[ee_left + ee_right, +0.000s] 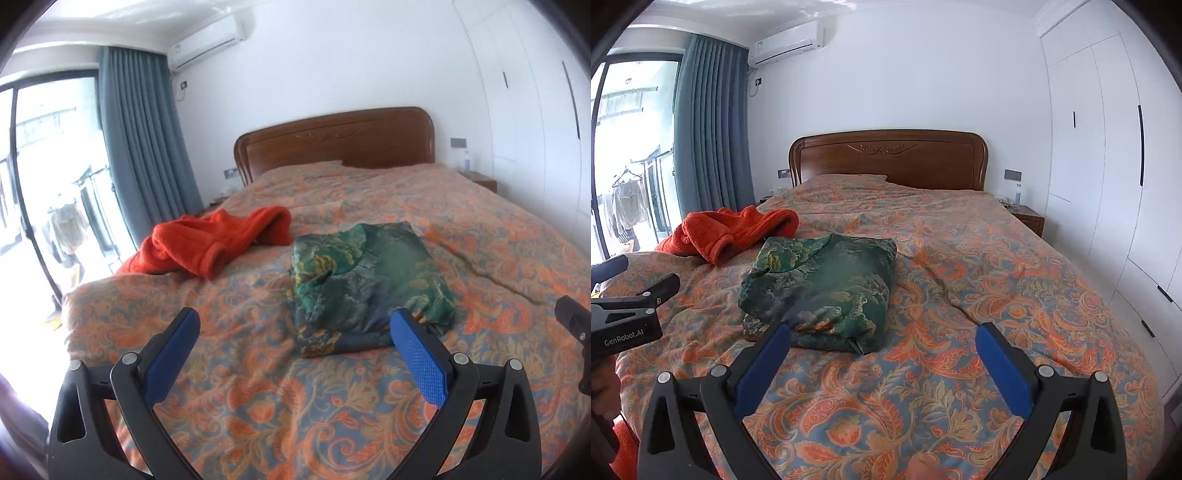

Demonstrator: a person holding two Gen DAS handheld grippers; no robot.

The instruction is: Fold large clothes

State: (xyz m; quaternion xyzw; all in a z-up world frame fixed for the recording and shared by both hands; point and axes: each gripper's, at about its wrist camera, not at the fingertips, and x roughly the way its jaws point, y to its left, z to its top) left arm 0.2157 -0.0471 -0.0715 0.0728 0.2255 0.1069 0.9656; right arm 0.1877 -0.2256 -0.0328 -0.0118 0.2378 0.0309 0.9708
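Green garment [820, 288] lies folded mid-bed, orange robe [731, 232] heaped at its ten o'clock probably awaiting folding, so left tool [295, 332] and right tool [882, 347] gape wide, empty.

Bed [979, 280] with orange paisley cover; folded green garment [823, 284] mid-bed, crumpled red fleece garment [727, 232] beside it.

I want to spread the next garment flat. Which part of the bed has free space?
Free: the wide stretch of bedspread right of the folded green garment, up to the headboard. The near strip is free too. Crowded: the left side, where the orange fleece lies.
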